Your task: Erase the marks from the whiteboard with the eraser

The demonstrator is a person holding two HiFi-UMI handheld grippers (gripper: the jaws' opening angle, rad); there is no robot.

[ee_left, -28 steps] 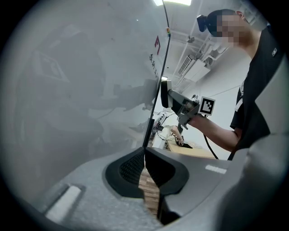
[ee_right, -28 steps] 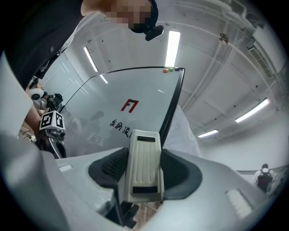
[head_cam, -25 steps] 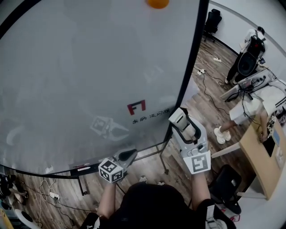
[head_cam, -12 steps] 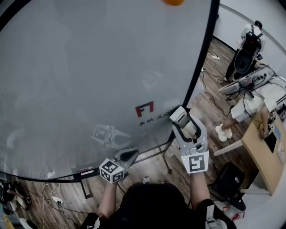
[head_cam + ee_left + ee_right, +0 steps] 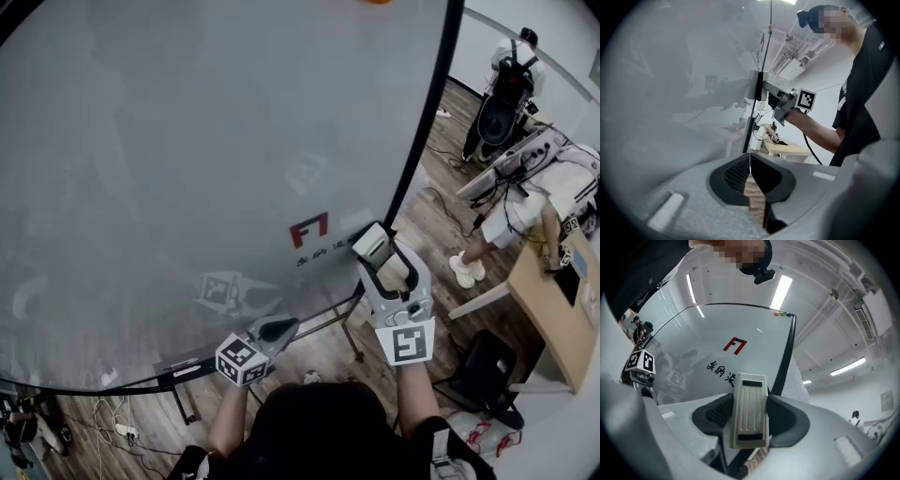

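my left gripper (image 5: 278,329): jaws closed on nothing, at 6 o'clock under the whiteboard (image 5: 187,141) | marks (image 5: 310,230): red and black, at the board's 5 o'clock | my right gripper (image 5: 373,246): jaws clamp the eraser (image 5: 749,411), at 3 o'clock of the marks

The marks (image 5: 310,232) sit near the whiteboard's (image 5: 187,141) lower right corner; the eraser (image 5: 371,245), between the right tool's (image 5: 378,255) jaws, lies just right of them; the left tool (image 5: 279,329) hangs lower left, beneath the board's bottom edge.
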